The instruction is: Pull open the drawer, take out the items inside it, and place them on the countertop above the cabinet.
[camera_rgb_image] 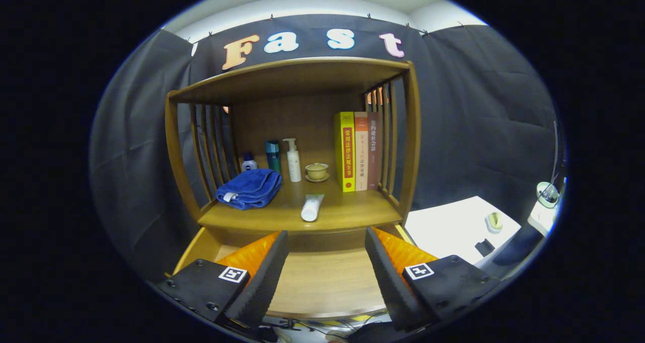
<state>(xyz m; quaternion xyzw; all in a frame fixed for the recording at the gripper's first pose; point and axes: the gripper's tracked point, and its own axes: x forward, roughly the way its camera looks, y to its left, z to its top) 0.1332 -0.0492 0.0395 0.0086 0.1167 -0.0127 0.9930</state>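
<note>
Drawer (322, 282) pulled open, visible floor bare. Tube (312, 207) and towel (250, 188) lie on bench (352, 214) above drawer. Tongs (326, 267) spread open over drawer, empty. Task looks near done.

I see vertical printed characters on the spines of three books (359, 151) (too small for me to read reliably). The gripper (326, 234), fingers spread and empty, carries one square coded marker per finger.

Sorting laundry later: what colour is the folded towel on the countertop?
Blue, clearest in the gripper view: the towel lies beyond the open fingers.
</note>
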